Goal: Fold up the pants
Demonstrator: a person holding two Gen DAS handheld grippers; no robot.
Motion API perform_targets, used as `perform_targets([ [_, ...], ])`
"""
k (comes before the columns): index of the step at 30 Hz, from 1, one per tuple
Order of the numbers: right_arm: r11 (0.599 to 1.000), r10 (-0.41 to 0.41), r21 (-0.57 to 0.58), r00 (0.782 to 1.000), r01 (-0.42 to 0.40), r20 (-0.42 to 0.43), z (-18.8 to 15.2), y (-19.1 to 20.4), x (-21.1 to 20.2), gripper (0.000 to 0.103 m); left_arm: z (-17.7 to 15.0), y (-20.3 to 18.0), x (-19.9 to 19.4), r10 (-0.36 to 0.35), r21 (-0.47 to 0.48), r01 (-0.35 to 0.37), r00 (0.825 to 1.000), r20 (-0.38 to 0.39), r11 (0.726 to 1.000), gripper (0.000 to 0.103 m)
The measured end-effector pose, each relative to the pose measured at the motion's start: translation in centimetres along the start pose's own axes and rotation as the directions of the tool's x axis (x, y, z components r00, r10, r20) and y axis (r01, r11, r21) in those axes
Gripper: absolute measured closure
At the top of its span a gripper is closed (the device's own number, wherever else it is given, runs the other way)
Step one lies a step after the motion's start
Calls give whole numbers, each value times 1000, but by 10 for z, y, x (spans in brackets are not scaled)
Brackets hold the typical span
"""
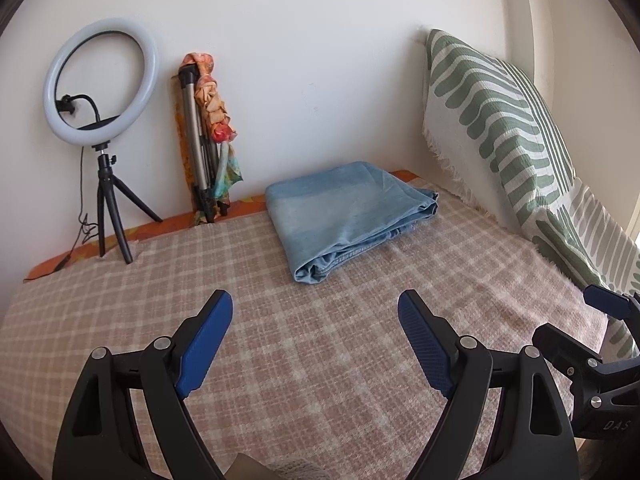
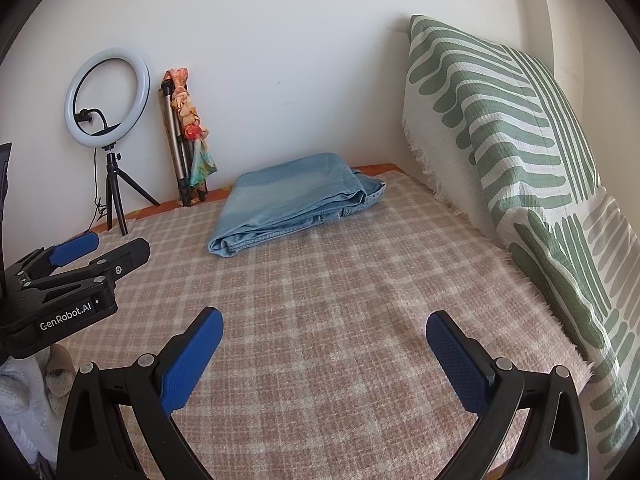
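Left wrist view: pants (image 1: 348, 212) lie folded at 12 o'clock on the bed (image 1: 280, 340), well apart from both empty, spread tools, left tool (image 1: 316, 344) and right tool (image 2: 324, 354). Regrasping could spring the loose layered edges.

Folded pants (image 1: 348, 216) lie on the blanket (image 1: 320, 340), ring light (image 1: 100, 80) far left, cushion (image 1: 500, 120) right.

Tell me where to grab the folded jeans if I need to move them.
Grip the jeans at the thick rolled fold on the near corner, coming in low from the front. All layers meet there, so one pinch should hold the whole stack. Both tongs are open.
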State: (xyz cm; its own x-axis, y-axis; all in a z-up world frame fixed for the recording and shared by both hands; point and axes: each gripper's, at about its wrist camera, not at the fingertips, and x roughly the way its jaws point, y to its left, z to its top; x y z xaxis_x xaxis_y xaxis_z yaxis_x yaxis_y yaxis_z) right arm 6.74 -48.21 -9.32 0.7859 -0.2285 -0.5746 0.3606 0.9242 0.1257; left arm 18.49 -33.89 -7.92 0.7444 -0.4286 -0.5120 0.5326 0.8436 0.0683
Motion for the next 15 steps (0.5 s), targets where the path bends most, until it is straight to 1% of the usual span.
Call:
perform_targets([
  [15, 1000, 7, -5, 1000, -7, -5, 1, 2, 2, 0, 0, 1, -2, 4, 6, -4, 1000, 8, 1000, 18],
])
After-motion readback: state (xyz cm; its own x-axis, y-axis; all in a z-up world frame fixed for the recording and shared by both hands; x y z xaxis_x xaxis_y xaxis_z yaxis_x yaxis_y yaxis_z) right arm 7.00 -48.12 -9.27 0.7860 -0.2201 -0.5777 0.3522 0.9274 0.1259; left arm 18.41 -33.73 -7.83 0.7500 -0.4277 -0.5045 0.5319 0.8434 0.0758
